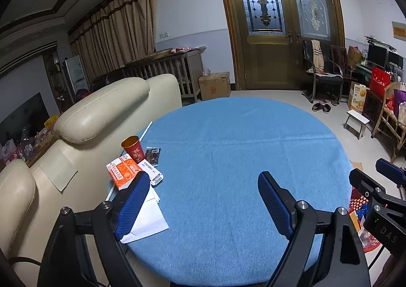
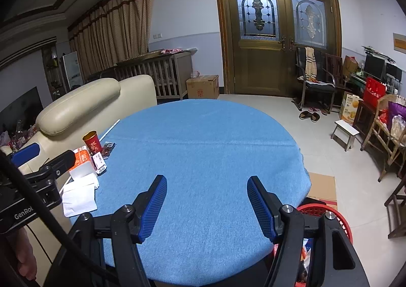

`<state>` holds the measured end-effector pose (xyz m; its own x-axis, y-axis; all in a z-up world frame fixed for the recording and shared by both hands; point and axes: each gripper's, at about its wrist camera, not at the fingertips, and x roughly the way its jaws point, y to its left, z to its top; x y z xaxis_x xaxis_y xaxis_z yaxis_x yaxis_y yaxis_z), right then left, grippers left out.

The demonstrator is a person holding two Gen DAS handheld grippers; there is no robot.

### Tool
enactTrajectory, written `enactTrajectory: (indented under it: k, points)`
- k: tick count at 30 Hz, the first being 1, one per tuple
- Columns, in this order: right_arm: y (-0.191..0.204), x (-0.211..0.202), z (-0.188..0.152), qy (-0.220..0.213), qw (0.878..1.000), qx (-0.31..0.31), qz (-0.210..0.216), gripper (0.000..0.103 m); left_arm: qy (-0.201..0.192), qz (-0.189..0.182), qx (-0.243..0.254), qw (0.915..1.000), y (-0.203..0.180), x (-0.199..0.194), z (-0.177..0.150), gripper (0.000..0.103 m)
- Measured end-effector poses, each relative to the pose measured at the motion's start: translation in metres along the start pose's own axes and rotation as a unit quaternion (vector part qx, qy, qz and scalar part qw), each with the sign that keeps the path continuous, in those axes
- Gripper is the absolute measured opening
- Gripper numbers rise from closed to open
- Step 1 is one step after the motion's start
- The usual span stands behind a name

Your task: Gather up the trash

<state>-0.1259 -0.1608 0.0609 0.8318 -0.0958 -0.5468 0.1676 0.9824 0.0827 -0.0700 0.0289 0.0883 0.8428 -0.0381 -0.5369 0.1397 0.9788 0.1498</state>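
Note:
Trash lies in a cluster at the left edge of the round blue table (image 1: 228,160): a red paper cup (image 1: 133,148), an orange and white packet (image 1: 121,170), a dark snack wrapper (image 1: 153,153), a barcoded label (image 1: 154,176) and white paper sheets (image 1: 149,218). My left gripper (image 1: 203,200) hangs open over the table, its left finger above the papers, nothing between the pads. My right gripper (image 2: 206,207) is open and empty over the near middle of the table (image 2: 203,139). The same cup (image 2: 92,141) and papers (image 2: 80,195) appear at left in the right wrist view.
A red mesh basket (image 2: 327,213) holding wrappers stands on the floor at the table's right, also visible as a basket (image 1: 357,202) in the left wrist view. A cream sofa (image 1: 101,114) backs against the table's left. A small white stool (image 2: 346,133), chairs and cardboard (image 2: 322,186) are at right.

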Motion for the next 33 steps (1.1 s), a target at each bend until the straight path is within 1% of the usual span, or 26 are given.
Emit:
enactTrajectory:
  k: [11,20,26,33]
  points:
    - [0.004,0.002,0.001,0.004,1.000,0.000,0.007,0.069,0.007,0.011,-0.008,0.9999,0.008,0.004,-0.006,0.087]
    - [0.015,0.005,0.004,0.001,1.000,-0.006,0.009,0.069,0.008,0.017,-0.015,0.9997,0.017,0.007,-0.011,0.087]
    - [0.018,0.017,0.006,0.009,1.000,-0.004,0.009,0.069,0.018,0.017,-0.021,0.9995,0.022,0.018,-0.013,0.087]
    - [0.016,0.049,0.007,0.029,1.000,0.002,0.006,0.069,0.039,0.015,-0.025,0.9988,0.025,0.043,-0.013,0.087]
